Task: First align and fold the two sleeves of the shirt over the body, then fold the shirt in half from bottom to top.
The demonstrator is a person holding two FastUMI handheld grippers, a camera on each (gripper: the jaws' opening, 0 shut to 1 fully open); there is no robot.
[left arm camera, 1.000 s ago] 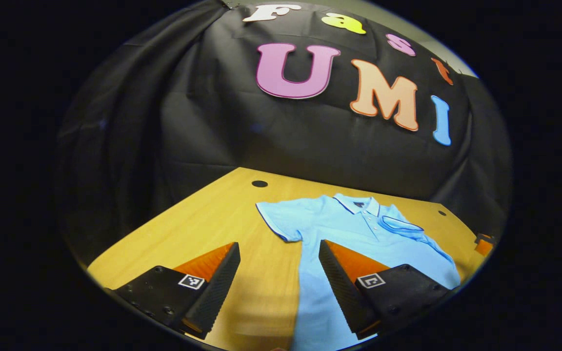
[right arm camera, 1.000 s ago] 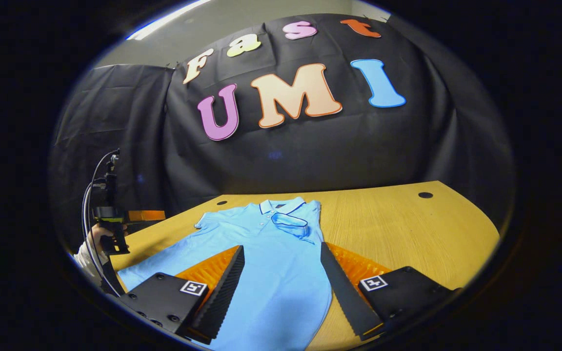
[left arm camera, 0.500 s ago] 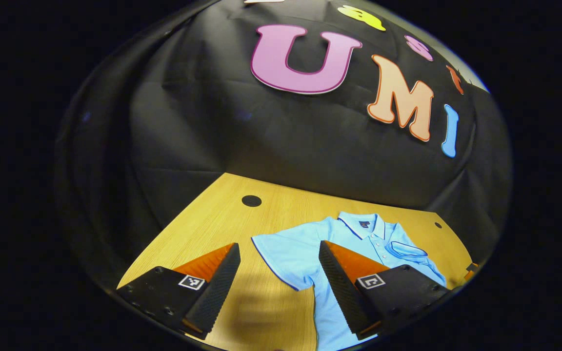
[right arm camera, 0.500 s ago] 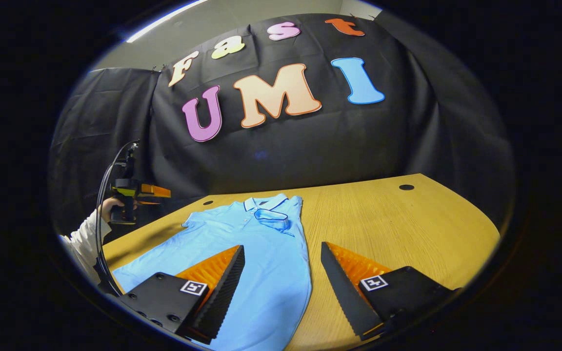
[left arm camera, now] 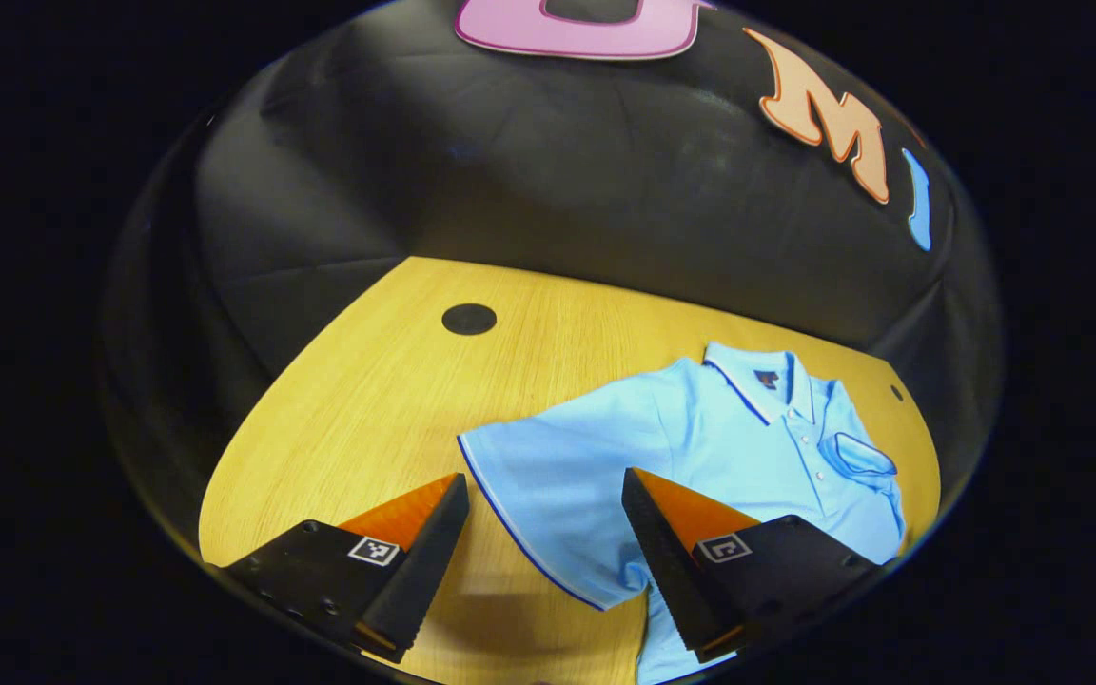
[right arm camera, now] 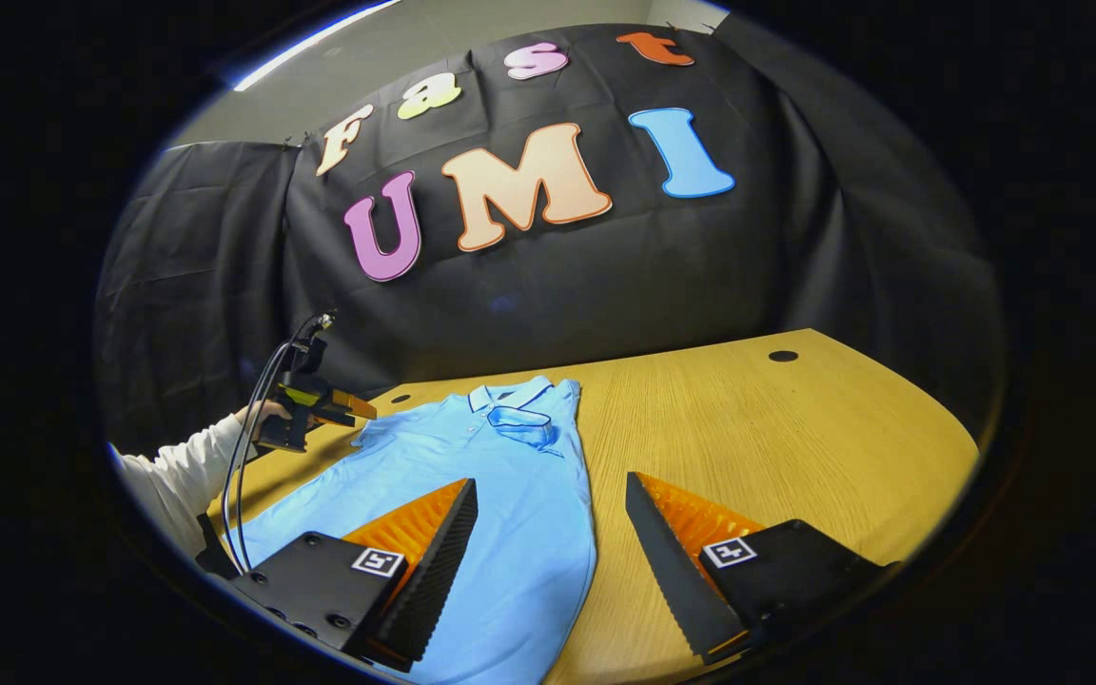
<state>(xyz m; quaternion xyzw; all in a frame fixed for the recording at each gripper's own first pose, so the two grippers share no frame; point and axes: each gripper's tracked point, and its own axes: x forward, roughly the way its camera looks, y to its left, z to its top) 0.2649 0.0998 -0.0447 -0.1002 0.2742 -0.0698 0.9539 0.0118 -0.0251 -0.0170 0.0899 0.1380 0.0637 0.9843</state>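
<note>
A light blue polo shirt [left arm camera: 700,438] lies flat on the wooden table [left arm camera: 367,400], collar toward the back wall. Its left sleeve [left arm camera: 567,447] is spread out to the side, and my left gripper [left arm camera: 543,476] hovers open just above it, one finger on each side of the sleeve's hem. The other sleeve [left arm camera: 857,457] lies folded across the chest. In the right gripper view the shirt [right arm camera: 472,476] stretches away from my open right gripper [right arm camera: 550,480], which hangs over its lower right edge with nothing held. Farther off, a hand holds the left gripper [right arm camera: 348,404] over the sleeve.
Round cable holes [left arm camera: 469,319] [right arm camera: 782,356] sit near the table's back corners. Bare wood [right arm camera: 776,438] extends to the right of the shirt. A white-sleeved arm [right arm camera: 177,466] and a cable reach in from the left. The black cloth wall closes the back.
My left gripper has moved forward and tilted down, so the spread sleeve now lies between its fingers. The right gripper has drifted slightly to the right; both stay open.
</note>
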